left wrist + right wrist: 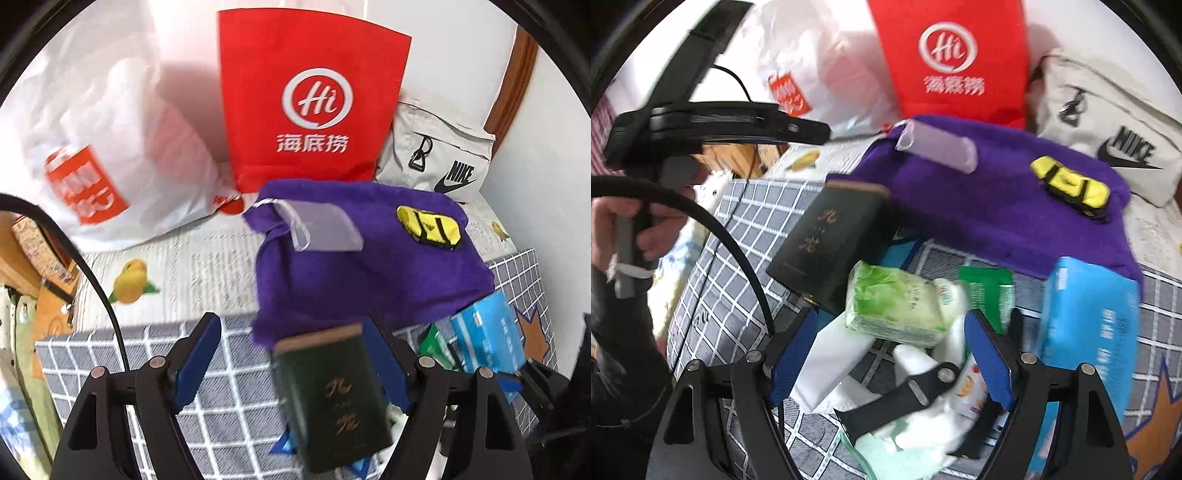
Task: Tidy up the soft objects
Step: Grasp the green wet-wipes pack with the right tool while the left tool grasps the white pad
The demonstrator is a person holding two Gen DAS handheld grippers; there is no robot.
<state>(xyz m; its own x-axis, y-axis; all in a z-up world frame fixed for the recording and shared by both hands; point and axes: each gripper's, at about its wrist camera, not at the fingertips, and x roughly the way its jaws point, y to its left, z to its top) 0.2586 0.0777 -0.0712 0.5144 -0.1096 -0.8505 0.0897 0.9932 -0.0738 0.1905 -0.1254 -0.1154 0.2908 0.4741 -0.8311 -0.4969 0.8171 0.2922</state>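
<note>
A: White plastic bag (107, 155) with orange print sits far left against the wall; just right of it stands the red bag (310, 99), and a pale grey pouch (439, 155) with a black logo leans at the far right.

B: Noted. Surface?

A: A bed, not a bench: printed sheet (192, 266) behind, grey checked cover (229, 373) in front. Purple cloth bag (369, 266) lies right of centre, below the red bag. A clear wrapped strip (317, 229) and a yellow toy car (428, 229) rest on top of it.

B: Left gripper?

A: Left gripper (295, 369) has its jaws spread wide, nothing clamped. A dark green tin (332, 398) lies against the right blue pad; grip not evident. Blue tissue pack (487, 339) sits to its right, at the purple bag's lower edge.

B: Right wrist view?

A: A hand (646, 229) holds the other tool's handle at far left. Right gripper (894, 354) also stands wide apart, hovering over a heap: green tissue pack (897, 302), white packets (827, 362), a black folding knife (905, 398) and white gloves (923, 435). Pads touch none of them that can be confirmed. Green sachet (990, 291) lies behind; the blue pack stands at the right.
</note>
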